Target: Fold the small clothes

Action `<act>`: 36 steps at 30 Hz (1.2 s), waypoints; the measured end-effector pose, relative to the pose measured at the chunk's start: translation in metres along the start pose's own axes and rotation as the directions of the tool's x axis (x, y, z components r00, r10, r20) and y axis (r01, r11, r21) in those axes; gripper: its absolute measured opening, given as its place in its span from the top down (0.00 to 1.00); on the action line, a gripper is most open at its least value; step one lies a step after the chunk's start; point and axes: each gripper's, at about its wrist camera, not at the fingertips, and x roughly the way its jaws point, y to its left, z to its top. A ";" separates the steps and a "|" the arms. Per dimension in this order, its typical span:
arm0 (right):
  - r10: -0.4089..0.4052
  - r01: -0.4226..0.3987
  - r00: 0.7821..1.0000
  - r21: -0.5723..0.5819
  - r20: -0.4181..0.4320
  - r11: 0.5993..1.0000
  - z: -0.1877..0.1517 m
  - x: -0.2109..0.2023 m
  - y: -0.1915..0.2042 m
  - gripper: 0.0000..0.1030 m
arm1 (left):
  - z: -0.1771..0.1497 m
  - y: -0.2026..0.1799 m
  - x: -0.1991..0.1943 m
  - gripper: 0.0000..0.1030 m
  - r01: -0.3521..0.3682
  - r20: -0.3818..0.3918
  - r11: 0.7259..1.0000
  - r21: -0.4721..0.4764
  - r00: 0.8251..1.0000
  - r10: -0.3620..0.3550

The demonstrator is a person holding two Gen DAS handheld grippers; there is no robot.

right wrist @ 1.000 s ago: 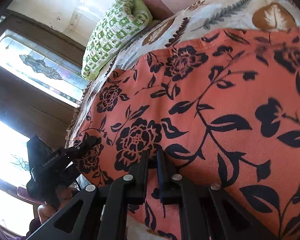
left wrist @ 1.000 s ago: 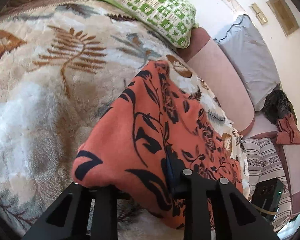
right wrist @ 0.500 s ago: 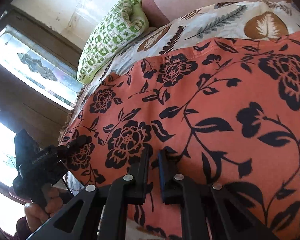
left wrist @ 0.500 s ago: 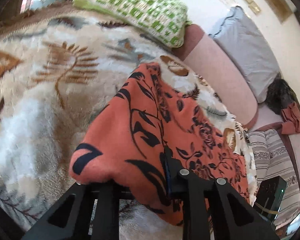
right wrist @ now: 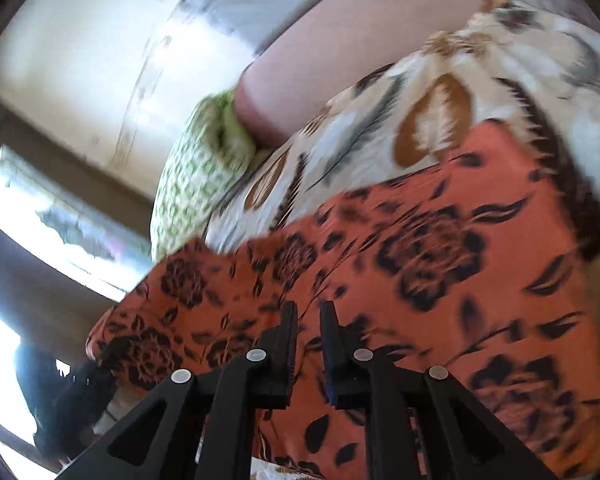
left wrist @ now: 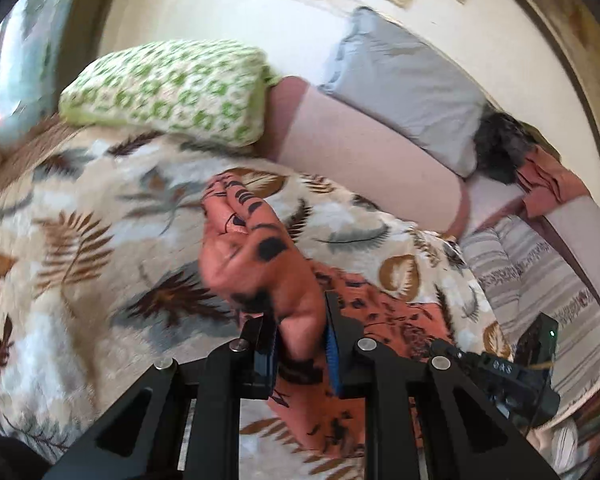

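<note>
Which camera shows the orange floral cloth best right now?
The right wrist view: the orange floral cloth spreads broadly across the frame, pattern visible though blurred. The left wrist view shows only a bunched fold rising between the left gripper fingers.

Bed covered by a cream blanket [left wrist: 100, 248] with a brown and grey leaf print. At the head: green-and-white patterned pillow [left wrist: 168, 92], long pink bolster [left wrist: 364, 156] just beside it, grey pillow [left wrist: 404, 88] leaning on the wall. Off-white wall [left wrist: 260, 12], framed pictures up high (blurred, content unreadable). Striped bedding [left wrist: 540, 276] at the right edge. Window [right wrist: 72, 232] with a dark wood frame beyond the green pillow, strong daylight blowing it out. Both views motion-blurred.
</note>
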 end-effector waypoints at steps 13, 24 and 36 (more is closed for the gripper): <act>-0.023 -0.019 0.986 0.249 0.165 0.968 0.047 -0.095 -0.078 0.87 | -0.026 -0.147 0.059 0.81 0.139 -0.134 0.941 0.310 0.986 -0.102; -0.020 -0.032 0.987 0.317 0.161 0.948 0.044 -0.124 -0.122 0.85 | -0.135 -0.217 0.130 0.58 0.381 -0.533 0.835 0.396 0.836 -0.129; 0.095 -0.095 0.995 0.188 0.007 0.978 0.052 -0.059 -0.069 0.22 | -0.078 -0.114 0.048 0.21 0.226 -0.289 0.886 0.404 0.951 -0.111</act>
